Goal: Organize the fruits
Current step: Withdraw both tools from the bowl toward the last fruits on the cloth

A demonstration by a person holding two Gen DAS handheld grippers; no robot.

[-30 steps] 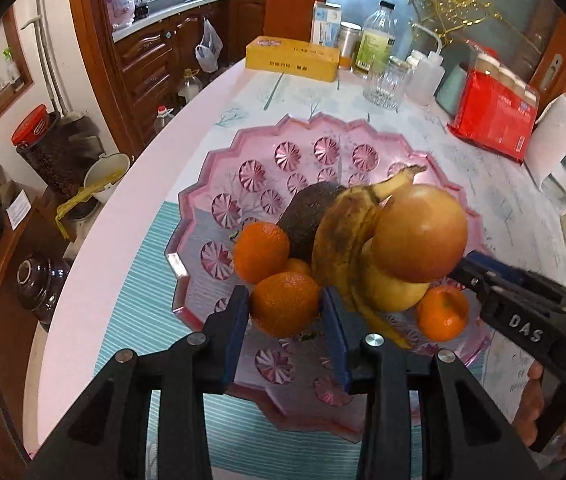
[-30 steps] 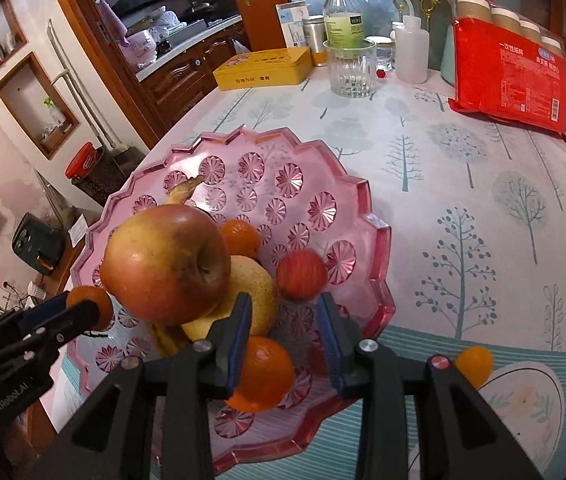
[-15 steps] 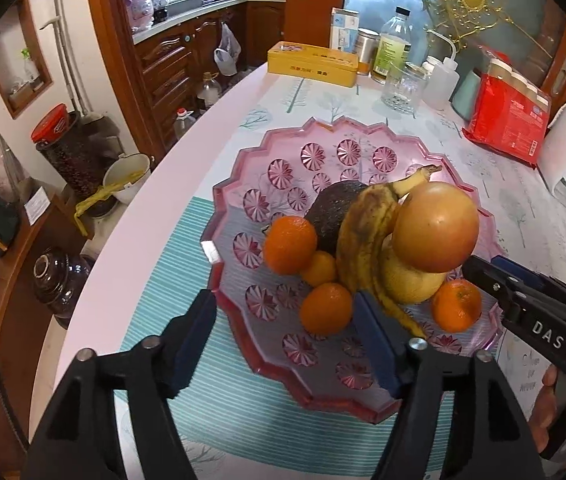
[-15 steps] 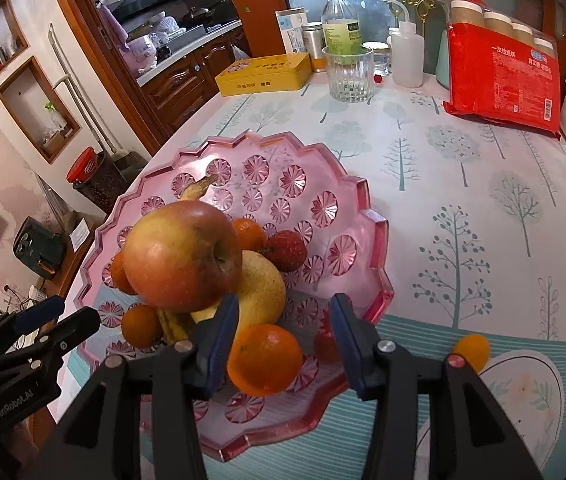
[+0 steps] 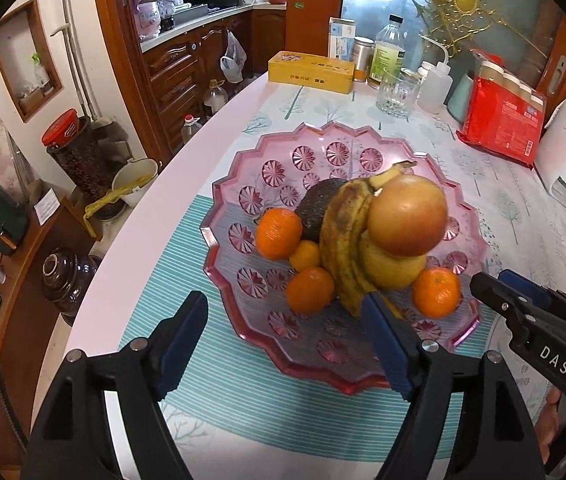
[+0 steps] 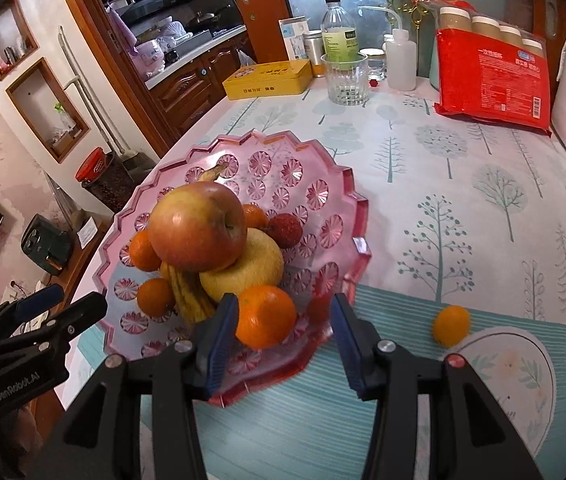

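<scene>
Nearest to me, on the desk, my left gripper hangs with its jaws spread wide and holding nothing, over the teal striped placemat at the near rim of the pink glass fruit plate. My right gripper is likewise released and empty, its jaws standing to either side of the nearest orange, which lies on the plate's front edge without being gripped. Off to the right of that, a small kumquat sits alone on the placemat, apart from the plate and just beside a round floral coaster. On the plate the fruit is heaped together: three more oranges around the left and front of the pile, a spotted banana leaning against a yellow pear, and a big apple perched on top of the pear. A dark avocado lies behind the banana in the left view, and a red lychee-like fruit sits behind the pear in the right view. Farther back on the tree-patterned cloth stand a drinking glass, a yellow tin, a bottle, a white squeeze bottle and a red packet.
</scene>
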